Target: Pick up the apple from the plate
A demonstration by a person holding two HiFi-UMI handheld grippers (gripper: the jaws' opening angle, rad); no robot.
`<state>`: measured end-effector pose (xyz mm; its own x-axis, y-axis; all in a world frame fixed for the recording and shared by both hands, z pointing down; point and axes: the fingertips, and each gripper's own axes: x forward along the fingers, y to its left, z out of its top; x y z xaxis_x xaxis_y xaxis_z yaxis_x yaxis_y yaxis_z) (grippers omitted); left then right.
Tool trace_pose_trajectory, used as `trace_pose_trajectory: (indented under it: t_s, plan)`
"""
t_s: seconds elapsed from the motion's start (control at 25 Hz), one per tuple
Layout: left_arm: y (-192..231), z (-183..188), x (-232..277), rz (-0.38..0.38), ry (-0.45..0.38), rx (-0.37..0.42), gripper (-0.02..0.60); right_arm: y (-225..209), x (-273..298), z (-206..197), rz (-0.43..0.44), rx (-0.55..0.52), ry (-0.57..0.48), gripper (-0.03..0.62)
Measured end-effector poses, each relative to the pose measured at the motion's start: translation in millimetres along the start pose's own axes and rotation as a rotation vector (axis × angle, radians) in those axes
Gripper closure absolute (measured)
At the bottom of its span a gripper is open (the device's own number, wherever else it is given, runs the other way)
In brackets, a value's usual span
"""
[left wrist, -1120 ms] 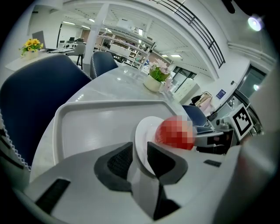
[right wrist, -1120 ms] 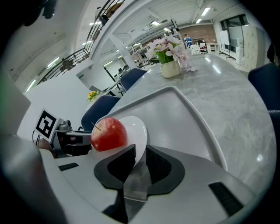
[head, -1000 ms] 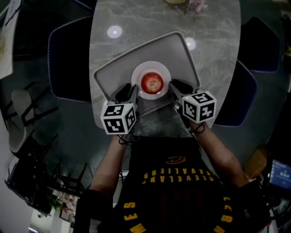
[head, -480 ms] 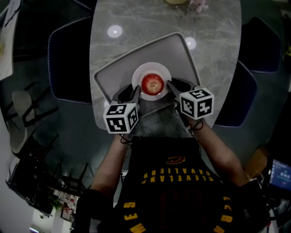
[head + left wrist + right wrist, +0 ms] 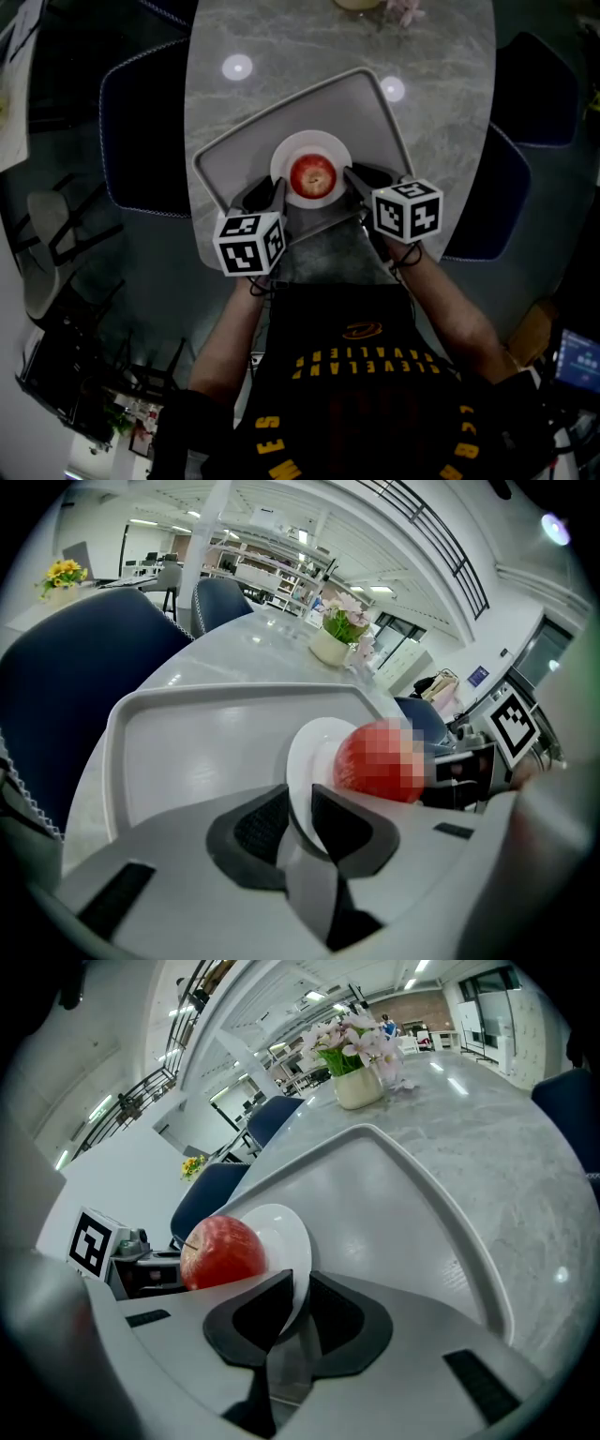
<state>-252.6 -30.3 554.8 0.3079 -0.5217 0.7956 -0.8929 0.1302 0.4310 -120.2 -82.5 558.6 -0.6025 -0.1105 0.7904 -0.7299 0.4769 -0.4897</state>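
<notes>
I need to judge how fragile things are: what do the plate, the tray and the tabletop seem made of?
Plate: glossy white with a thin rim, likely glazed ceramic, possibly melamine.
Tray: pale grey, smooth satin surface, moulded raised rim and rounded corners, probably plastic.
Tabletop: grey with lighter veins and sharp lamp reflections, so polished marble or a stone-look slab; I can't tell which.

Grey marble table; dark blue chairs either side; potted flowers far end; ceiling light bright.
</notes>
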Motion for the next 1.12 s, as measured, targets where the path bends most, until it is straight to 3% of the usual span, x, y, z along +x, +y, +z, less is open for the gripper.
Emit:
trace_pose_trajectory:
  t_s: [0.28,0.72,1.12]
  plan:
    - [3.0,3.5,-1.8,0.005,-0.003,-0.009,0.506,2.5,2.1,0.3,0.005,0.007,0.001,0.531]
    - [1.0,1.9,2.1,-0.002,0.036,-0.036,0.515,-3.8,0.7,1.3,0.022,0.123,0.008,0.543]
    - [3.6,2.5,5.7,-0.042,0.075,-0.128,0.528,-8.2,1.8,-0.4,0.047,0.217,0.014,0.549]
